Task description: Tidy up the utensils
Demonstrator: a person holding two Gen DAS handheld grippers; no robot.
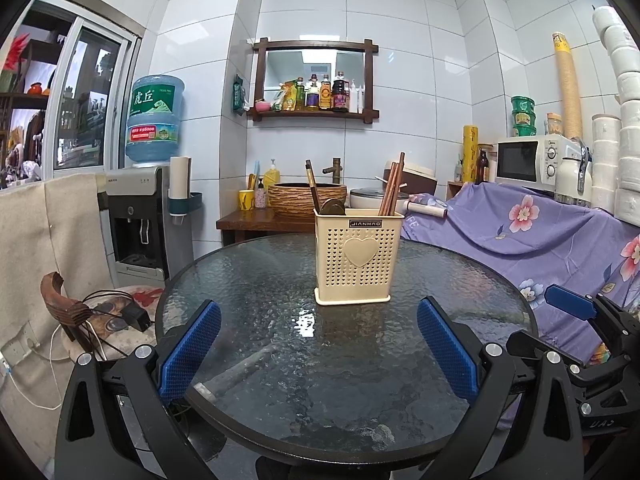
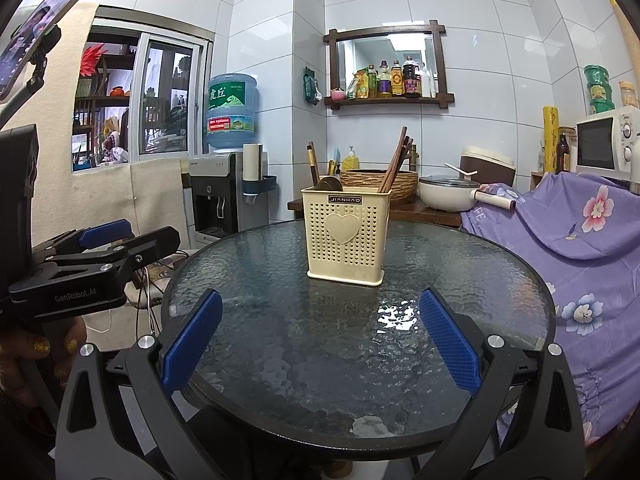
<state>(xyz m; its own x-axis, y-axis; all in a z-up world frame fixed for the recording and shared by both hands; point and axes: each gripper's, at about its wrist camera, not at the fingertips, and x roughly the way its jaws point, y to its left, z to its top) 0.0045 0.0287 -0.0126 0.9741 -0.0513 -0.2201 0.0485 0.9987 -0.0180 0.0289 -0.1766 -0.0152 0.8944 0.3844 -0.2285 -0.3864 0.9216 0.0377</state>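
Note:
A cream perforated utensil holder with a heart on its front stands upright near the far middle of the round glass table. It holds several brown chopsticks on its right side and dark-handled spoons on its left. My left gripper is open and empty, above the table's near edge, well short of the holder. My right gripper is open and empty too, also short of the holder, whose chopsticks stick up. The left gripper also shows at the left of the right wrist view.
A purple floral cloth covers furniture to the right of the table. A water dispenser and a chair with cables stand on the left. Behind the table a wooden counter bears a woven basin and a pot.

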